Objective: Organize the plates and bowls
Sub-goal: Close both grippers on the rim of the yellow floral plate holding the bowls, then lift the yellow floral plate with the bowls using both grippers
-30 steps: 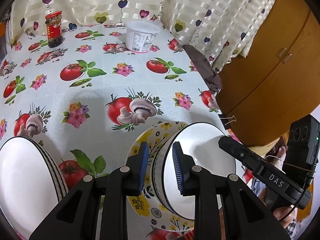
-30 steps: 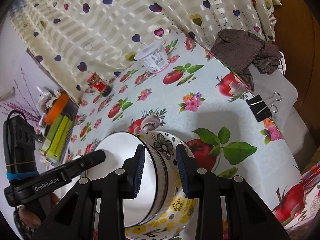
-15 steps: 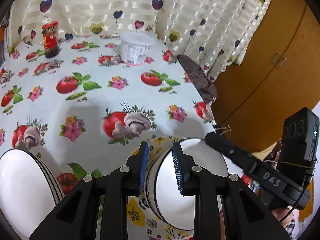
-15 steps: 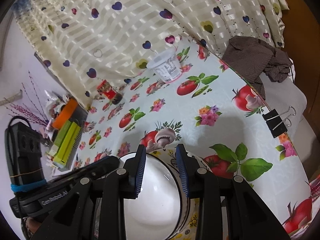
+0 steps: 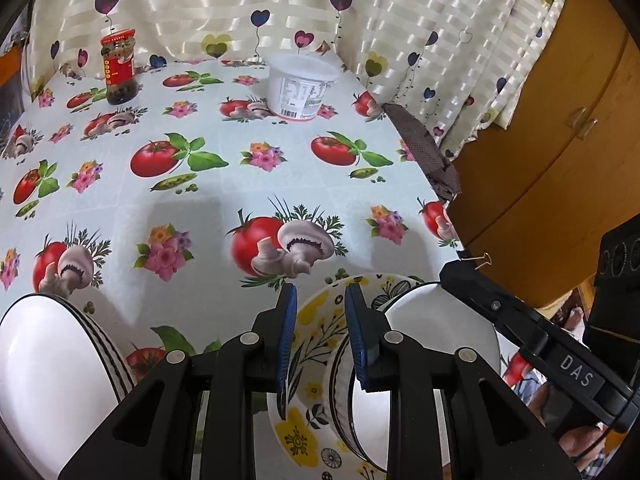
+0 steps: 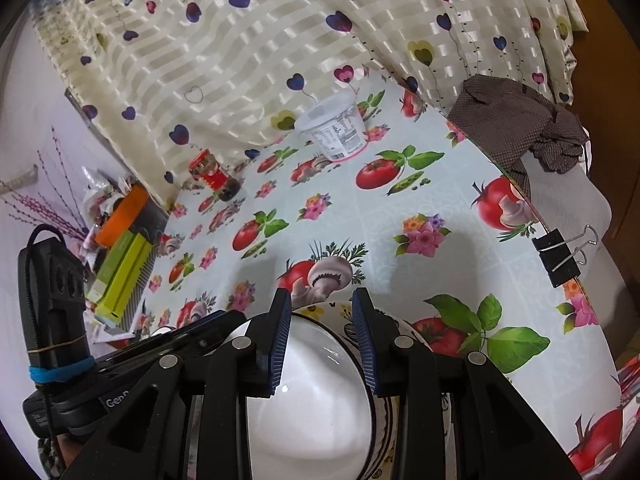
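The white bowl (image 5: 436, 344) sat inside the flowered plate (image 5: 316, 332) at the table's near edge, directly below both grippers. The left gripper (image 5: 320, 320) and the right gripper (image 6: 320, 320) were both apart, gripping nothing. The right one straddled the bowl's rim and lay nearer.

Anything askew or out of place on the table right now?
Nothing spilled or broken. The white bowl sits off-centre in the floral plate, toward its right side. A brown cloth droops over the table's far edge.
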Demonstrator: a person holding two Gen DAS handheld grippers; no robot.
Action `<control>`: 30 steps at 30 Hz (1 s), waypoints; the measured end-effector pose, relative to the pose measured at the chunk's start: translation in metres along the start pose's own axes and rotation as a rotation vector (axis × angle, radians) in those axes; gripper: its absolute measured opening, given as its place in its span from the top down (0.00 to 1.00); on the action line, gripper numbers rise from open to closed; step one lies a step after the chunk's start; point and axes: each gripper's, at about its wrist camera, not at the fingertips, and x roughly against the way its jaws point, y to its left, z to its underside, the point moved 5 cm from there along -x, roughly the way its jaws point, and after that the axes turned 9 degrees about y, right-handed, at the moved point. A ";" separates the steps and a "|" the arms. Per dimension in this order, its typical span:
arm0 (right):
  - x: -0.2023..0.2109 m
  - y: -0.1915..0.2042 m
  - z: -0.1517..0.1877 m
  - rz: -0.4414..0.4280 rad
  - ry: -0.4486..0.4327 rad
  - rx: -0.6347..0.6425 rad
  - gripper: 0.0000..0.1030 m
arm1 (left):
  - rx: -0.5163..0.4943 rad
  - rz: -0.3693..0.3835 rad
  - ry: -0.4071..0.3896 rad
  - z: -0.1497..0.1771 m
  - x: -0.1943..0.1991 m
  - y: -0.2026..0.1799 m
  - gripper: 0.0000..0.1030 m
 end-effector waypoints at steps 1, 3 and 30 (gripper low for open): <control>-0.001 0.000 0.000 0.002 0.001 0.001 0.70 | -0.003 -0.002 -0.001 -0.001 0.000 0.000 0.75; 0.000 0.001 0.000 0.003 0.004 -0.006 0.70 | -0.007 -0.009 -0.002 -0.001 -0.001 0.000 0.75; 0.034 -0.061 0.067 0.220 0.041 0.004 0.47 | 0.120 0.026 0.038 0.044 0.004 0.043 0.75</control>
